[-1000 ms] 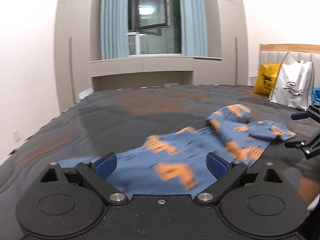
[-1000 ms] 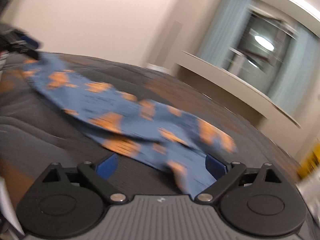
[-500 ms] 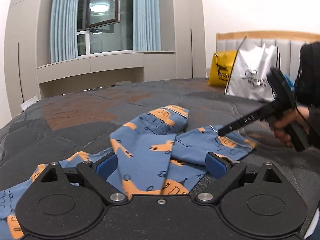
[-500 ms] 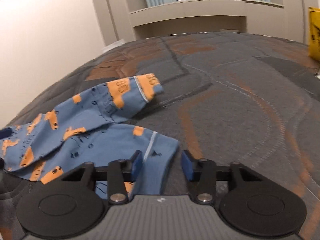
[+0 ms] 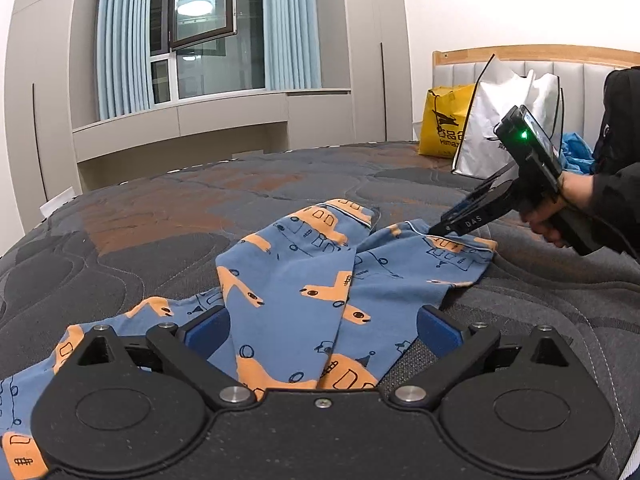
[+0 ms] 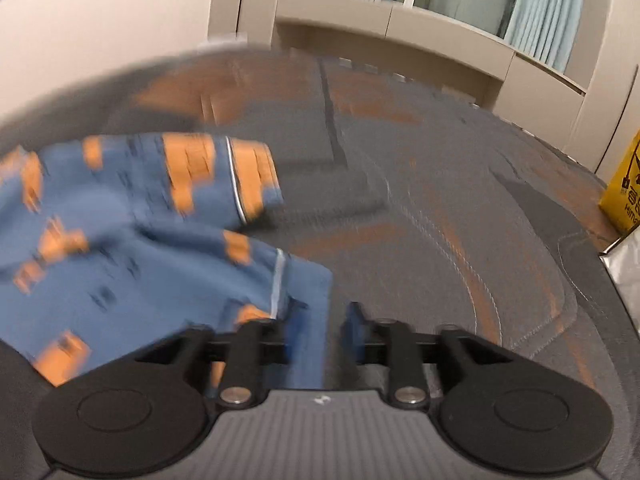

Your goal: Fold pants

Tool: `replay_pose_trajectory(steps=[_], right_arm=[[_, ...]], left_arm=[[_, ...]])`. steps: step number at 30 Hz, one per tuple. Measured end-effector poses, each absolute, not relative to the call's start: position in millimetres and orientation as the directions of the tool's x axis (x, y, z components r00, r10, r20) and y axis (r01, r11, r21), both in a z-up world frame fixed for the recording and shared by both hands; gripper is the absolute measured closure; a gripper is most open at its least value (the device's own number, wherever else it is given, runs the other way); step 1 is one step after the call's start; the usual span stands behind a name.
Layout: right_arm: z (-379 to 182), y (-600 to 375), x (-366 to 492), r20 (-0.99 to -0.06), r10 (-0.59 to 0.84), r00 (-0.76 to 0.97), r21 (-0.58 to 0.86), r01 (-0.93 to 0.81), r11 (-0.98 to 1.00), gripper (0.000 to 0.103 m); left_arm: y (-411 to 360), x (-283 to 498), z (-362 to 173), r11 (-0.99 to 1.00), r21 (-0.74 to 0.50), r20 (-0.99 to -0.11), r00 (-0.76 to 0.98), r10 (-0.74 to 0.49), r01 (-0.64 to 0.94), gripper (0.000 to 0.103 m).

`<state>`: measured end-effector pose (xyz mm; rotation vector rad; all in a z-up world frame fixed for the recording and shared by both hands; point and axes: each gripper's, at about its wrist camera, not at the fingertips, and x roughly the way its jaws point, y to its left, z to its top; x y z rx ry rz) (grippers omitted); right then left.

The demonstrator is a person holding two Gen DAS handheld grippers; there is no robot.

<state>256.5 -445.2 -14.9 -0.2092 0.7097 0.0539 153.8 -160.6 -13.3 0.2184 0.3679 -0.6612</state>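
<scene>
Left wrist view: left tool (image 5: 322, 330) spread wide low in frame, blue pants (image 5: 320, 280) with orange print crumpled on bed (image 5: 160, 232) between its fingers, not pinched. Right tool (image 5: 438, 230) at right edge, tips on pant cuff. Yellow bag (image 5: 444, 128), white bag (image 5: 500, 120) upper right.

Right wrist view, blurred: right tool (image 6: 320, 330) narrowed around cuff edge, pants (image 6: 140, 248) filling left of frame; actual grip, cannot tell

Between the blue pads of the black left claw (image 5: 322, 326) lie soft blue cotton pants (image 5: 304, 280) printed with orange vehicles outlined in dark line. Beneath them spreads a quilted dark grey bedspread (image 5: 160, 232) with rust-orange patches. Far ahead to the right stand a yellow shopping bag (image 5: 444, 128) and a white one (image 5: 500, 120).
</scene>
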Motion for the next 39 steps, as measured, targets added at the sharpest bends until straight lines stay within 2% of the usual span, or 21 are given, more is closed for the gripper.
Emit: replay_pose_trajectory(steps=[3, 4, 6, 7, 11, 14, 15, 16, 17, 18, 19, 27, 32, 36, 39], right_arm=[[-7.0, -454.5, 250.0, -0.608, -0.031, 0.793, -0.128, -0.06, 0.99, 0.032], [-2.4, -457.4, 247.7, -0.586, -0.021, 0.81, -0.106, -0.051, 0.993, 0.027], [6.3, -457.7, 250.6, -0.562, 0.03, 0.826, -0.039, -0.062, 0.997, 0.027], [10.5, -459.2, 255.5, -0.56, 0.077, 0.825, 0.021, -0.078, 0.997, 0.027], [7.9, -464.3, 290.1, -0.567, 0.249, 0.785, 0.284, -0.098, 0.954, 0.029], [-2.3, -470.3, 317.9, -0.581, 0.314, 0.751, 0.425, -0.049, 0.904, 0.04], [-5.9, -472.2, 324.9, -0.584, 0.327, 0.743, 0.46, -0.028, 0.887, 0.048], [-9.0, -473.6, 331.1, -0.585, 0.341, 0.735, 0.491, -0.013, 0.871, 0.061], [-10.9, -474.4, 336.5, -0.585, 0.349, 0.732, 0.513, 0.0, 0.859, 0.067], [-10.8, -475.0, 341.9, -0.584, 0.345, 0.735, 0.523, 0.017, 0.852, 0.081], [-9.5, -474.4, 344.3, -0.584, 0.334, 0.74, 0.522, 0.027, 0.853, 0.093], [46.4, -463.4, 318.0, -0.449, 0.285, 0.847, 0.435, -0.072, 0.897, 0.097], [77.6, -469.5, 261.3, -0.381, 0.24, 0.893, 0.352, -0.1, 0.931, 0.097], [61.8, -481.7, 201.6, -0.4, 0.172, 0.9, 0.31, -0.043, 0.95, 0.097], [30.1, -490.3, 169.8, -0.476, 0.125, 0.871, 0.293, 0.023, 0.956, 0.097]], left_arm=[[-160.1, 153.3, -12.7, 0.769, 0.108, -0.399, 0.736, -0.547, 0.63, 0.007], [-160.3, 153.4, -12.8, 0.768, 0.117, -0.402, 0.737, -0.543, 0.63, 0.011], [-162.0, 156.1, -13.5, 0.761, 0.129, -0.424, 0.729, -0.537, 0.636, 0.019], [-162.7, 157.2, -13.9, 0.756, 0.127, -0.436, 0.721, -0.539, 0.642, 0.026], [-164.3, 161.7, -20.1, 0.745, 0.113, -0.483, 0.691, -0.537, 0.658, 0.038], [-166.9, 166.1, -24.5, 0.739, 0.114, -0.523, 0.673, -0.523, 0.664, 0.052], [-167.9, 167.6, -26.0, 0.739, 0.12, -0.534, 0.671, -0.515, 0.663, 0.059], [-168.7, 169.4, -27.3, 0.74, 0.126, -0.545, 0.669, -0.505, 0.661, 0.067], [-169.1, 171.2, -28.9, 0.743, 0.128, -0.554, 0.669, -0.496, 0.657, 0.074], [-168.9, 173.0, -29.7, 0.747, 0.125, -0.56, 0.668, -0.49, 0.653, 0.092], [-167.9, 175.2, -30.1, 0.754, 0.118, -0.564, 0.669, -0.484, 0.646, 0.102], [-154.9, 179.0, -20.2, 0.779, 0.048, -0.532, 0.676, -0.509, 0.625, 0.103], [-145.1, 168.1, -6.4, 0.761, 0.03, -0.487, 0.674, -0.555, 0.648, 0.103], [-149.8, 163.8, -12.2, 0.731, 0.05, -0.518, 0.644, -0.563, 0.68, 0.103], [-156.3, 160.6, -21.5, 0.714, 0.067, -0.545, 0.625, -0.559, 0.697, 0.103]])
